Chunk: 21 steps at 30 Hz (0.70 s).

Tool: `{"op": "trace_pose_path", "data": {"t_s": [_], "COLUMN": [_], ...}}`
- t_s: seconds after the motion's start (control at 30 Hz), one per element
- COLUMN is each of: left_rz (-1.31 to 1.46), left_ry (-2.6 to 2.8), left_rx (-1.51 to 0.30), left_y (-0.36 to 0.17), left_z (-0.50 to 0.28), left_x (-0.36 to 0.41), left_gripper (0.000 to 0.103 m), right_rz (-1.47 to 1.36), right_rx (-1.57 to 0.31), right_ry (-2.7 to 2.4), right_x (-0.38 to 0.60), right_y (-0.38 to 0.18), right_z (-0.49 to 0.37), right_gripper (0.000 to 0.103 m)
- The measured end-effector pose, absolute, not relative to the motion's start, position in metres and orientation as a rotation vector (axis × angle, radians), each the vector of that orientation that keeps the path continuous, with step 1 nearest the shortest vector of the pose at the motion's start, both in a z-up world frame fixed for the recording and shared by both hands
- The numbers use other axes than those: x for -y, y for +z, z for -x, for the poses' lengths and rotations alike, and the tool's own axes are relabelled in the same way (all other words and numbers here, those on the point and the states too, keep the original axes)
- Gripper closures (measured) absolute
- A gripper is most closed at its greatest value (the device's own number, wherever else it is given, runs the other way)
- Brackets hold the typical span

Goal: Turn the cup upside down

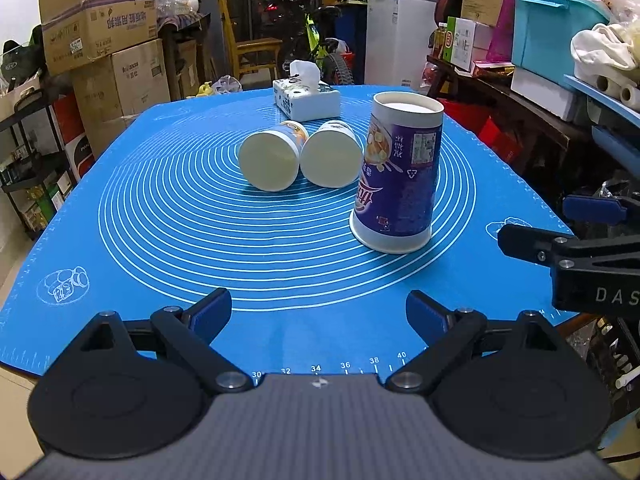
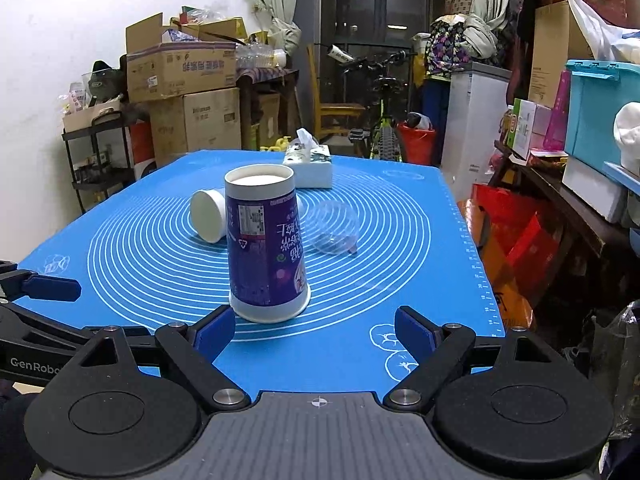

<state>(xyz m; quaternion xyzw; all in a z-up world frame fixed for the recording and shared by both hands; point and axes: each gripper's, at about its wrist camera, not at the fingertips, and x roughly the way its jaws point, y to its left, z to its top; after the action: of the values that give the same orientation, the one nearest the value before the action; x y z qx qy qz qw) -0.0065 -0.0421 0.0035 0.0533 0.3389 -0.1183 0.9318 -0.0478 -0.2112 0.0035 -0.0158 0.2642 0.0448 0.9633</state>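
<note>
We find the purple cup [image 2: 266, 248] standing mouth-down on the blue mat [image 2: 400, 280] covering the desk, its white base facing up. Just behind it, 2 white cups [image 1: 298, 156] lie on their sides, touching each other, with a tissue box [image 1: 306, 100] farther back. A clear plastic lid [image 2: 334, 228] lies to the cup's right. The left gripper [image 1: 318, 316] and right gripper [image 2: 314, 330] both have jaws spread wide, holding nothing; the right one sits just before the cup.
</note>
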Motion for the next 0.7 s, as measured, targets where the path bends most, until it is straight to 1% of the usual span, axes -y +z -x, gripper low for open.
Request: {"op": "trace_pose_path", "data": {"t_s": [0.7], "left_rz": [-0.124], "left_ry": [-0.247], "left_rx": [-0.705], "left_y": [0.0000], "left_z": [0.0077], "left_x": [0.0464], "left_gripper": [0.010], "right_rz": [0.030], "right_rx": [-0.555], "right_ry": [0.109], "right_x": [0.2144], "right_y": [0.0021], "right_z": [0.0439], "right_gripper": [0.015]}}
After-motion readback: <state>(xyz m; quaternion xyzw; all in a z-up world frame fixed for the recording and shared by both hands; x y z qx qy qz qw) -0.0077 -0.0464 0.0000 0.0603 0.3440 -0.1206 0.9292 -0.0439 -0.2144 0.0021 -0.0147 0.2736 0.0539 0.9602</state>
